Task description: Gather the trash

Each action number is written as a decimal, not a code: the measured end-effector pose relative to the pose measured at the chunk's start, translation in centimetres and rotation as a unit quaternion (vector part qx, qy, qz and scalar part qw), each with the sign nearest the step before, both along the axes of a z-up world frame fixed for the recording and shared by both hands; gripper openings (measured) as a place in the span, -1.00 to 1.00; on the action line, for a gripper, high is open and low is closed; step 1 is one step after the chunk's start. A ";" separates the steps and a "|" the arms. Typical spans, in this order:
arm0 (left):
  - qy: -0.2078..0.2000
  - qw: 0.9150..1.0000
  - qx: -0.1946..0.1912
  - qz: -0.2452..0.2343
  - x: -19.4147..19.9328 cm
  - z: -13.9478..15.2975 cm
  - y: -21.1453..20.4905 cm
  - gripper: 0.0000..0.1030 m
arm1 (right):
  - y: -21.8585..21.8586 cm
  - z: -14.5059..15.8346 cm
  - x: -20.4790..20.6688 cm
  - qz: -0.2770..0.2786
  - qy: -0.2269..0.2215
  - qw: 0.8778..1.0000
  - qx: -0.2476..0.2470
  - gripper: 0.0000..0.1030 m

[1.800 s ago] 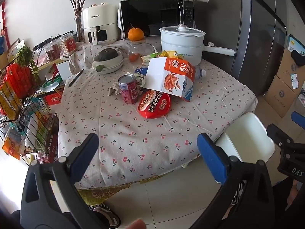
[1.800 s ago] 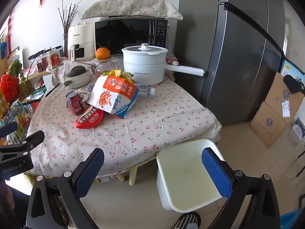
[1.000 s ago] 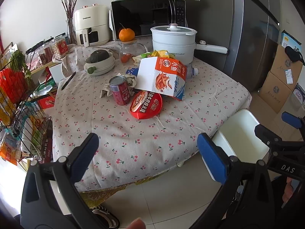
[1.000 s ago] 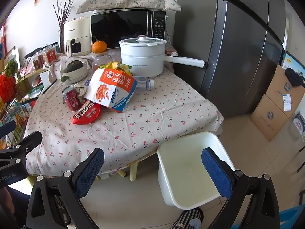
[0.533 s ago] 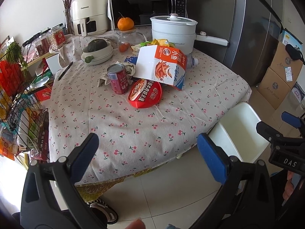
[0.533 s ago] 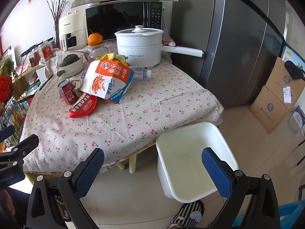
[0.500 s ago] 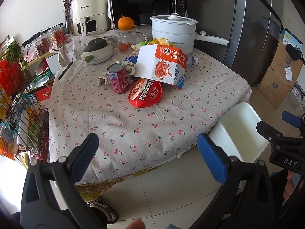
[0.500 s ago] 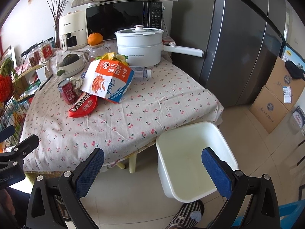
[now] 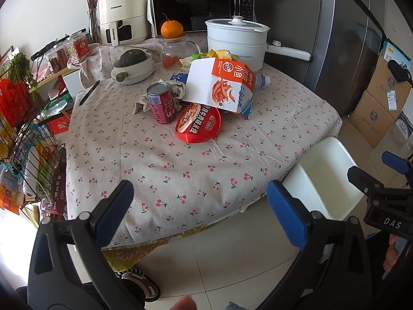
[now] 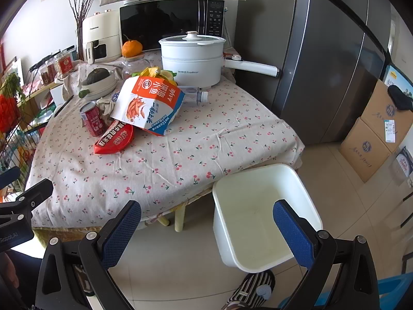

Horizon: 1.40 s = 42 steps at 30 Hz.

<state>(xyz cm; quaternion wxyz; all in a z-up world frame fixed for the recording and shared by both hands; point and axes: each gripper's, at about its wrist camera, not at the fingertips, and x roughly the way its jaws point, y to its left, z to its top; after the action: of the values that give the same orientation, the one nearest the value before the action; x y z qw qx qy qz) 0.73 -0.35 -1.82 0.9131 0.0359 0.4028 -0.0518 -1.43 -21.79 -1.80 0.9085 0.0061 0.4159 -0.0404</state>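
Nothing is held yet by the left gripper (image 9: 198, 201) or the right gripper (image 10: 206, 218), both spread wide before the table (image 9: 180, 170), where the trash, a carton (image 9: 219, 90), a red lid (image 9: 198, 126) and a can (image 9: 162, 106), is waiting, so a reach toward it is probably called for, the white bin (image 10: 260, 214) being placed beside on the floor.

Tiled floor (image 10: 180, 263), grey fridge (image 10: 322, 59), cherry-print table (image 9: 180, 175), white wall (image 9: 51, 7).

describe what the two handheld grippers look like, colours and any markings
Both are black plastic frames with silver screws and two fingers tipped with blue textured pads. The left gripper and right gripper look identical. Seen from the left camera, the right one's side carries a small label reading DAS.
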 end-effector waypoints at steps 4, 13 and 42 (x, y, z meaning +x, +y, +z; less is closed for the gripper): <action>0.000 1.000 0.000 0.000 0.0 0.0 0.0 0.99 | 0.0 0.0 0.0 0.001 0.001 1.000 0.000 1.00; 0.000 1.000 0.000 0.000 0.0 0.0 0.0 0.99 | 0.0 0.0 0.0 0.001 0.001 1.000 0.000 1.00; 0.003 1.000 -0.003 0.004 0.1 0.2 0.4 0.99 | 0.0 -0.2 0.1 -0.001 0.002 1.000 -0.004 1.00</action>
<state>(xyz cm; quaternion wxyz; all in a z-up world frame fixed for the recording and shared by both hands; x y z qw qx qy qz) 0.87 0.06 -1.62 0.9123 0.0316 0.4052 -0.0492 -1.36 -21.80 -2.01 0.9078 0.0030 0.4173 -0.0424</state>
